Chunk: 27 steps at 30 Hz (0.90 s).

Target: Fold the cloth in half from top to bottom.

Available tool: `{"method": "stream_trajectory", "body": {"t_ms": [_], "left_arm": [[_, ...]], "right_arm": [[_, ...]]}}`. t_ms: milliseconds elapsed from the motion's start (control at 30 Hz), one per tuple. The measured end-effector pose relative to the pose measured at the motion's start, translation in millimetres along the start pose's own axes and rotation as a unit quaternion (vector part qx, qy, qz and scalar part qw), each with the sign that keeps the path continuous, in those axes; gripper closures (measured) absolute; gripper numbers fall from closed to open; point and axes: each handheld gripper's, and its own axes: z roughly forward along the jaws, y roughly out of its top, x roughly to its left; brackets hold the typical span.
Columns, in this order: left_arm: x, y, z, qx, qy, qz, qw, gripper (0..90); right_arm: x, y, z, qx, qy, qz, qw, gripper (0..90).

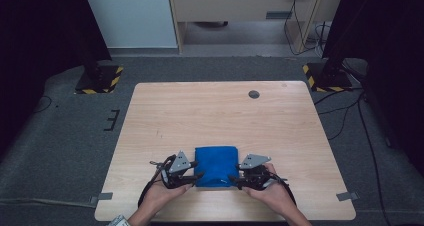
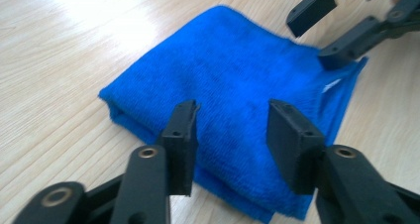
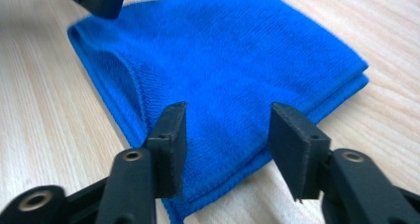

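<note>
High view has the folded blue cloth [image 1: 216,165] lying at the near edge of the wooden table [image 1: 220,116], left gripper [image 1: 199,176] and right gripper [image 1: 233,179] flanking it, both with jaws spread, clamping nothing.

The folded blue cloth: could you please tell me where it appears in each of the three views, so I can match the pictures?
High view: the folded blue cloth lies near the table's near edge, between the left claw and the right claw.
Left gripper view: the cloth sits centre, beyond the open jaws.
Right gripper view: the cloth sits centre, beyond the open jaws.
Shared landmark: the light wooden table.
</note>
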Motion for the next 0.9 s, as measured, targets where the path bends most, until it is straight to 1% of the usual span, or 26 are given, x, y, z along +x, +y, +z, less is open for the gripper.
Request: {"method": "stream_trajectory", "body": {"t_ms": [100,167,233,300,400,433,467,533,600,733,833,900], "left_arm": [[-1.5,-4.3,2.1,0.021,0.013,0.014,0.9996,47.0],[-1.9,-6.6,2.3,0.030,0.021,0.022,0.9991,45.4],[-1.7,-7.6,2.0,0.033,0.022,0.023,0.9990,43.3],[-1.6,-8.3,1.2,0.035,0.026,0.019,0.9988,39.5],[1.5,-5.0,-1.7,0.017,0.034,0.005,0.9993,31.1],[2.8,-4.4,-2.9,0.011,0.036,0.002,0.9993,28.7],[5.3,-3.9,-4.9,0.004,0.041,-0.004,0.9991,26.8],[9.5,-4.0,-6.8,-0.003,0.045,-0.023,0.9987,21.5],[12.3,-4.6,-7.8,-0.007,0.050,-0.031,0.9983,18.2],[16.5,-4.4,-6.6,-0.003,0.054,-0.040,0.9977,13.7],[19.3,-4.1,-5.4,-0.002,0.057,-0.047,0.9973,10.9],[21.4,-4.1,-5.8,-0.004,0.060,-0.052,0.9969,9.9]], "right_arm": [[3.1,-2.4,-0.4,0.009,-0.005,-0.016,0.9998,44.7],[4.1,-4.1,-0.5,0.013,-0.008,-0.027,0.9995,42.3],[4.5,-5.8,-0.2,0.017,-0.009,-0.030,0.9994,39.8],[4.2,-6.3,0.2,0.016,-0.009,-0.031,0.9993,36.0],[1.5,-3.9,-1.0,0.002,-0.010,-0.024,0.9997,27.5],[0.4,-2.7,-2.0,-0.003,-0.014,-0.021,0.9997,25.4],[-0.5,-1.9,-2.4,-0.008,-0.018,-0.019,0.9996,22.4],[-4.6,0.7,-2.7,-0.017,-0.026,-0.008,0.9995,18.3],[-7.4,2.7,-2.2,-0.026,-0.029,-0.003,0.9992,14.5],[-12.2,7.3,0.6,-0.029,-0.035,0.006,0.9990,10.4],[-16.0,9.8,3.6,-0.021,-0.040,0.017,0.9988,8.3],[-18.9,10.8,4.3,-0.023,-0.042,0.018,0.9987,7.9]]}}
